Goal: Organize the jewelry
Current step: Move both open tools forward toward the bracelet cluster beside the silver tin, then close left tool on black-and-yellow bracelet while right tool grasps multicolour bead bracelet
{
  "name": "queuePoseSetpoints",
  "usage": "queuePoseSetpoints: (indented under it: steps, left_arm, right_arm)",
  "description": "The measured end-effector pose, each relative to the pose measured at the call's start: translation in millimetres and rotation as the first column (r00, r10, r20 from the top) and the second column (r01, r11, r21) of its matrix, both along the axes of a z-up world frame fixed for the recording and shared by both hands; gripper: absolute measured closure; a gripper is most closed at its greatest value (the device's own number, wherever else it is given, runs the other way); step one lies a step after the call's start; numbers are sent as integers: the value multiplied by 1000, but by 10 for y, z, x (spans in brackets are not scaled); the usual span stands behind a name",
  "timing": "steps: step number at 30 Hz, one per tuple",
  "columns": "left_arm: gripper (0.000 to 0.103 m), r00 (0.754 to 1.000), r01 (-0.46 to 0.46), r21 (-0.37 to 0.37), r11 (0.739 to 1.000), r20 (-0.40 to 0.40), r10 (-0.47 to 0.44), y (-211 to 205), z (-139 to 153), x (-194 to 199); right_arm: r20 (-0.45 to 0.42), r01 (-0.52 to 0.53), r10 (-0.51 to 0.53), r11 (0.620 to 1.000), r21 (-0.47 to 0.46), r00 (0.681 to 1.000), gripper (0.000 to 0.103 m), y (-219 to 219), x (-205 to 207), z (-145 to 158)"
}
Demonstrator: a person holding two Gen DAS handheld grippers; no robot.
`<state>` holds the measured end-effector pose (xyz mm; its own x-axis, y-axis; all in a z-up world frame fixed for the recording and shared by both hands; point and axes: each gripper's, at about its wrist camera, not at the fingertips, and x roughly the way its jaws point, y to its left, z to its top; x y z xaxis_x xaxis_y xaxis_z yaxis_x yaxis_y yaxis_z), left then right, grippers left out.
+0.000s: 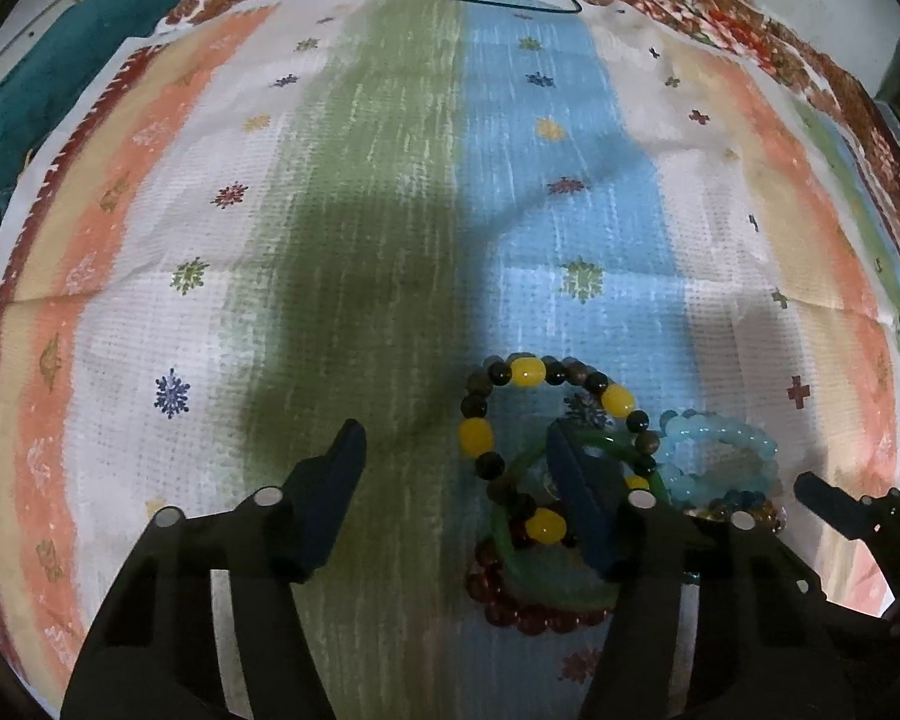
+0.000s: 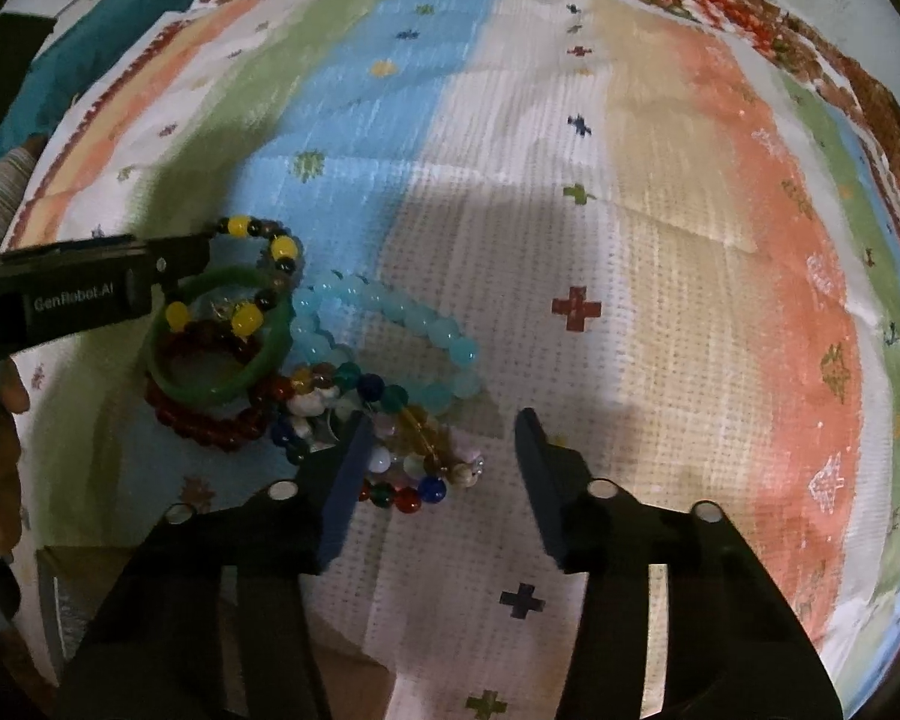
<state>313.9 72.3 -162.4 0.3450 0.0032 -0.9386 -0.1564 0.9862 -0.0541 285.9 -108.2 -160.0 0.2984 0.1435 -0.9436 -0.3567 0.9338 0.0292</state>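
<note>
Striped cloth (image 1: 390, 192) carries every bracelet in one tangled heap (image 2: 306, 372); sorting looks barely begun. Left gripper (image 1: 456, 450) is spread, one finger inside the green bangle (image 1: 522, 540). Right gripper (image 2: 444, 438) is spread, empty, beside the heap.

It looked like a home, most likely a bedroom. A woven cotton cloth with orange, green, blue and white stripes (image 1: 390, 192) covered a flat surface, over a brown floral-print sheet (image 1: 750, 24), with a rumpled teal blanket (image 1: 42, 78) beyond the cloth's far left corner.
</note>
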Motion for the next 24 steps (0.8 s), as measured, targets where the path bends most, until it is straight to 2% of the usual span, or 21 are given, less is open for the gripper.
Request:
queuePoseSetpoints:
  steps: [7,10,12,15,24]
  left_arm:
    - [66,1000,-1,-30,1000,-21,0,20,-82,47]
    - [86,999,2,-23,1000,-39,-3,24,-127,47]
    - [91,999,7,-11,1000,-43,-8,21,-147,43]
    - [92,999,6,3,1000,-35,-6,34,-140,29]
    - [92,1000,1,33,999,-10,-1,-12,-45,9]
  right_arm:
    - [-7,-19,19,1000,15,1000,71,24,11,0]
    - [4,-30,30,1000,3,1000,82,43,6,-11]
    - [7,-32,32,999,1,999,86,34,15,-17]
    - [4,-39,38,999,11,999,92,15,24,-9]
    - [24,-60,60,998,9,998,93,44,-31,61]
